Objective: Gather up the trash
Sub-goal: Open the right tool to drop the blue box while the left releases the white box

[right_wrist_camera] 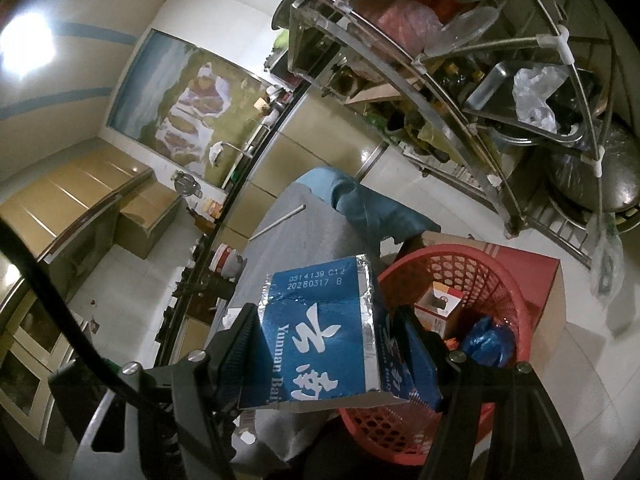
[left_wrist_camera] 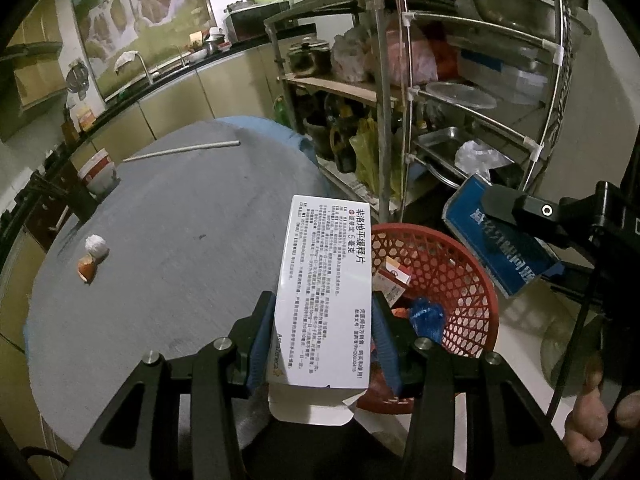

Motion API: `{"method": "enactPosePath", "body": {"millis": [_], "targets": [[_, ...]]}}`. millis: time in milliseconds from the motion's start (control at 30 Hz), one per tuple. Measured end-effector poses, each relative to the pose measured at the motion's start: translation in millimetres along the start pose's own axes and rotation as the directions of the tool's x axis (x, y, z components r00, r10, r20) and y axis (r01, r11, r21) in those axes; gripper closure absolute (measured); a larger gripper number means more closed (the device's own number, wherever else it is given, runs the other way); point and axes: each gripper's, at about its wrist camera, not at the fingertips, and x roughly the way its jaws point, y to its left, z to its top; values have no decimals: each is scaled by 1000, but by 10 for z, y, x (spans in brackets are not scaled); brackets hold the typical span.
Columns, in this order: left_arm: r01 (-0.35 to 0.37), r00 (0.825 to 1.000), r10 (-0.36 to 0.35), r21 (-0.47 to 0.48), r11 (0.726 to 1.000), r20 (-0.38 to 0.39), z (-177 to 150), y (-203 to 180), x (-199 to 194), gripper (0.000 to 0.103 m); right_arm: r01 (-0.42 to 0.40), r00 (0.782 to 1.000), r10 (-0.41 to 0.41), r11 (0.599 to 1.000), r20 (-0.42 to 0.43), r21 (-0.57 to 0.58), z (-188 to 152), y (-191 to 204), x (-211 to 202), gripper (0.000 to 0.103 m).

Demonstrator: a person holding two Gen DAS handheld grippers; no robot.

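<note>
My left gripper (left_wrist_camera: 320,320) is shut on a white medicine box (left_wrist_camera: 320,300) with printed text, held above the table's right edge beside the red mesh basket (left_wrist_camera: 472,280). My right gripper (right_wrist_camera: 326,344) is shut on a blue and silver box (right_wrist_camera: 320,332), held just left of the basket (right_wrist_camera: 500,280); it also shows in the left wrist view (left_wrist_camera: 500,240) above the basket. The basket holds a small red and white carton (right_wrist_camera: 440,300) and a crumpled blue bag (right_wrist_camera: 488,340). A white paper ball (left_wrist_camera: 97,245) and an orange peel scrap (left_wrist_camera: 86,269) lie on the grey table (left_wrist_camera: 168,260).
A white straw (left_wrist_camera: 180,150) lies at the table's far side. A paper cup (left_wrist_camera: 98,172) stands beyond the left edge. A metal shelf rack (left_wrist_camera: 460,100) full of pots and bags stands right. The basket sits on a red cardboard box (right_wrist_camera: 532,264).
</note>
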Motion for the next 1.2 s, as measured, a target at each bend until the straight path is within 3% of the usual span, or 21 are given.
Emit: {"method": "enactPosePath", "body": {"millis": [567,867,1200], "targets": [[62,998,-62,-25,998,-26,-21,65,81,54,-12,999,13,999,-51,34,-39,-76,154,30],[154,987,-157,-62,986,-44,-10,75,179,54,-18,997,22,998,-68,68,-43,-167,213,30],[205,975,-211,-87,975,-65,19,125,342,51,-73,993,91,975,-81,209,-16,-403,302,25]]}}
